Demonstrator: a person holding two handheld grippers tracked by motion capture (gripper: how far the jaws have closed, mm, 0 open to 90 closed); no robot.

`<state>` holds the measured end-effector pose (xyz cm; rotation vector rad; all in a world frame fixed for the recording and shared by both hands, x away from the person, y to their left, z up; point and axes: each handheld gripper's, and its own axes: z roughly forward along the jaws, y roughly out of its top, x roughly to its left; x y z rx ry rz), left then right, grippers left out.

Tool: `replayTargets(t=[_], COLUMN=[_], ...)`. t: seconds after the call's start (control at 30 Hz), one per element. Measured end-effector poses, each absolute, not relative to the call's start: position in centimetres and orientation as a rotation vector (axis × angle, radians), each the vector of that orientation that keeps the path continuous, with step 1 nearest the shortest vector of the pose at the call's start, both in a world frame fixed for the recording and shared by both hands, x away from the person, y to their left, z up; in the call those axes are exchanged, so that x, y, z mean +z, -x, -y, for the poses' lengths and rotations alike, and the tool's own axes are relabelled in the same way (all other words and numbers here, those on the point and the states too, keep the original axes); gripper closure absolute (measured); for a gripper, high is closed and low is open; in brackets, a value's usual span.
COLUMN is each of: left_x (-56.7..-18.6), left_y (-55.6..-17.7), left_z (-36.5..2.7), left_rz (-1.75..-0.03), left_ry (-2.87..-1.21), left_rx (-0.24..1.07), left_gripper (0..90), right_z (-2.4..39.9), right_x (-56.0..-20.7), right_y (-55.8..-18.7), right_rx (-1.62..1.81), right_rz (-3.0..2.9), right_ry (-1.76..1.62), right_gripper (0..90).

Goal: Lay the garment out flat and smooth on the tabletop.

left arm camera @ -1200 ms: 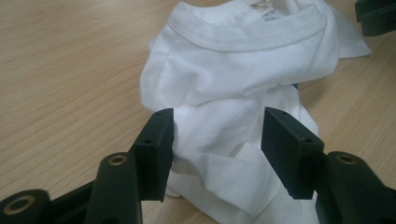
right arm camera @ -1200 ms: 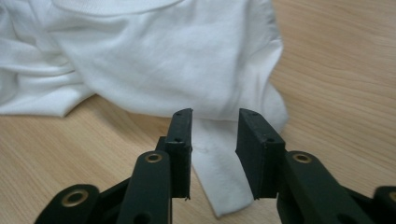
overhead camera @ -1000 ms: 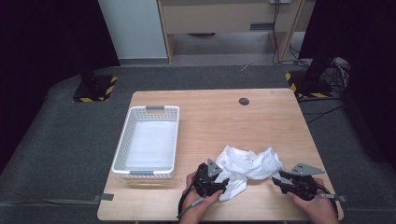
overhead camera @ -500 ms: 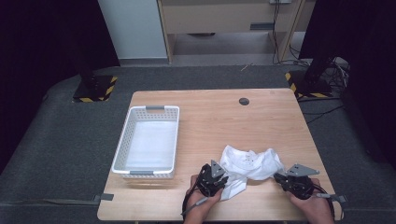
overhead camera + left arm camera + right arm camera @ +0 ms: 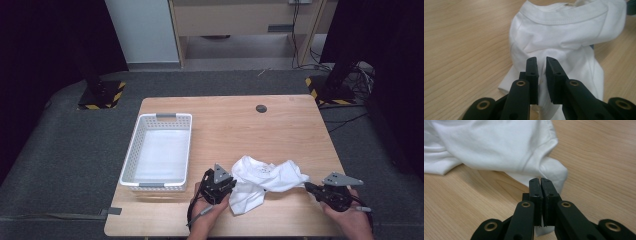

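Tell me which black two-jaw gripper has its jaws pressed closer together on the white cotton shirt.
The right gripper: barely a slit shows; the left gripper's gap is wider.

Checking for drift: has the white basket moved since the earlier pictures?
No. The white basket keeps its place against the table edge and the dark table hole.

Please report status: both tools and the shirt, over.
Left tool shut on shirt, jaws just closed. Right tool shut on its other end. Shirt crumpled on table. Basket left, nothing blocking.
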<state>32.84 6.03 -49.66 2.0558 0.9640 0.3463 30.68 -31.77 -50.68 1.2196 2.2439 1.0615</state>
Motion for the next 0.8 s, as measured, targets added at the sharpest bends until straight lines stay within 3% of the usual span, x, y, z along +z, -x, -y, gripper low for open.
replayTargets(t=[0.13, 0.27, 0.37, 0.43, 0.57, 0.73, 0.8], left_x=[-50.3, -50.0, -50.0, -50.1, -50.7, -51.6, -51.8], left_y=[-33.3, -33.2, -33.3, -33.2, -33.7, -33.9, -33.9], left_z=[-6.6, -6.9, -6.8, -6.8, -6.9, -6.6, -6.4], left_rz=[-0.997, -1.007, -1.018, -1.019, -1.04, -1.048, -1.041], left_ry=[-2.054, -2.04, -2.039, -2.04, -2.06, -2.088, -2.102], left_rx=[0.343, 0.355, 0.347, 0.364, 0.351, 0.309, 0.294], left_gripper=[79.4, 73.2, 57.2, 53.6, 39.8, 39.9, 41.0], right_z=[32.4, 32.4, 32.5, 32.4, 32.6, 32.3, 31.8], right_x=[-51.1, -51.1, -50.8, -50.5, -50.6, -51.6, -51.7], right_y=[-30.9, -30.8, -30.8, -30.7, -31.1, -31.8, -32.0], right_rx=[1.044, 1.043, 1.073, 1.097, 1.089, 1.097, 1.116], right_rz=[-2.234, -2.227, -2.207, -2.182, -2.132, -2.137, -2.145], right_ry=[-1.246, -1.249, -1.246, -1.24, -1.281, -1.304, -1.302], right_gripper=[87.8, 86.3, 76.9, 66.3, 56.7, 49.5, 51.9])
